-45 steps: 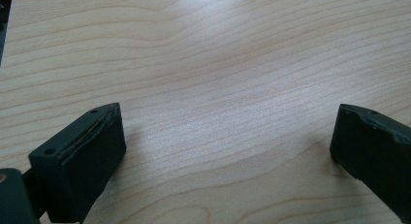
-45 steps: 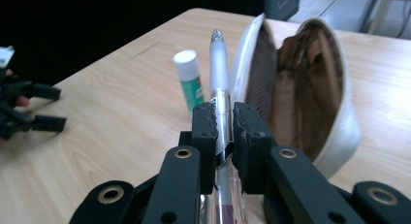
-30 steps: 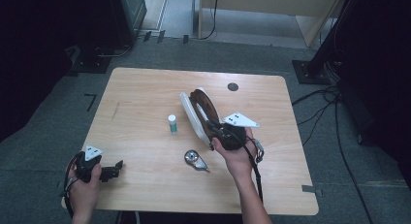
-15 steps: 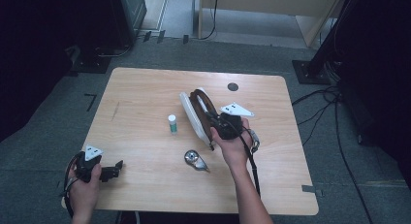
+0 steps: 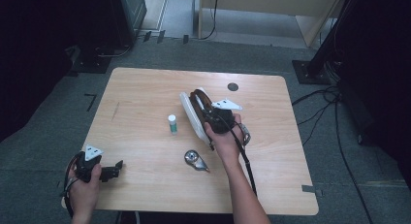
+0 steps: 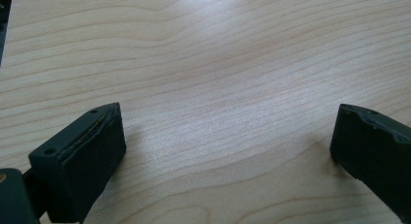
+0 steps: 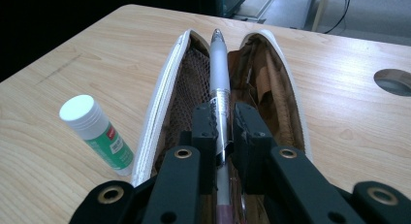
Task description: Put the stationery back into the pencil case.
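Bystanders on the wooden table (image 5: pixel 145 98)

A white-capped green glue stick (image 5: pixel 172 123) stands upright near the centre; a small metal tool (image 5: pixel 195 159) lies nearer the front edge, and a dark round grommet hole (image 5: pixel 233 87) sits toward the far edge.

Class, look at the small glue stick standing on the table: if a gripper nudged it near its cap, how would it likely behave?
The glue stick stands upright on a narrow base, tall for its width, so it would probably tip rather than slide. Its round body suggests it would then roll across the smooth table. It looks like light plastic, so likely easy to knock.
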The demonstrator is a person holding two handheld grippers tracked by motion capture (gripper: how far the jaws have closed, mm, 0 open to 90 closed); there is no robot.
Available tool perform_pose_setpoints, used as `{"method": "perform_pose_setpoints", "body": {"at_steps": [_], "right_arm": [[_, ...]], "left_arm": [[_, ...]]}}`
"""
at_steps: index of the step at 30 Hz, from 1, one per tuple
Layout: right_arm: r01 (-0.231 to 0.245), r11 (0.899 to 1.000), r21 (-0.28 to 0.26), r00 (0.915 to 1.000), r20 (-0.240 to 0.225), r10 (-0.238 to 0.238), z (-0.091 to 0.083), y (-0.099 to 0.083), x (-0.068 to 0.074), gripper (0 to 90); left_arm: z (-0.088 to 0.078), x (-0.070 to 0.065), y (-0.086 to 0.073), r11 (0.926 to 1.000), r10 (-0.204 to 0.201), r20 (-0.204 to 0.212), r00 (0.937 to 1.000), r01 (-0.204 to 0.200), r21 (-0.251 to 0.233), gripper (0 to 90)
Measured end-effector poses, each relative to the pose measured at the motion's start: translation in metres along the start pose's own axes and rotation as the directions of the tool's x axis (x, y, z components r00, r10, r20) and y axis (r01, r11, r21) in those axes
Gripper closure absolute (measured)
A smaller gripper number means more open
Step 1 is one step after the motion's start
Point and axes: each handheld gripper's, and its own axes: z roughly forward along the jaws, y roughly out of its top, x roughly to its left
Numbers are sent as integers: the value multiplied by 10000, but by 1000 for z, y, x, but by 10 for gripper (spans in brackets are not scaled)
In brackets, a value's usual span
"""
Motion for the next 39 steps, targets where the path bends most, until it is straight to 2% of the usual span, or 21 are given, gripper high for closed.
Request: {"method": "perform_pose_setpoints", "body": {"at_steps": [5,12,21,25,34,39], "right_arm": [[205,9997,148,9994,281,-209,7,-3,6,803],[-9,9993,375,9999,150,3,18,-6,6,803],[51,9967,807,9991,425,-85,26,-11,7,803],[-44,9950,996,9975,707,-27,31,-13,7,803],[-207,9892,1449,9966,822,88,38,-16,7,802],[-226,9823,1859,9965,835,71,41,-18,7,802]], "left_arm": [[0,0,0,10000,1,-1,10000,-1,0,0],[0,0,0,10000,-5,-3,10000,5,-1,0],[0,0,0,10000,-2,0,10000,2,0,0],[0,0,0,10000,-1,-1,10000,1,-1,0],[0,0,0,10000,-1,0,10000,1,0,0],[0,0,0,10000,-3,-2,10000,3,-2,0]]}}
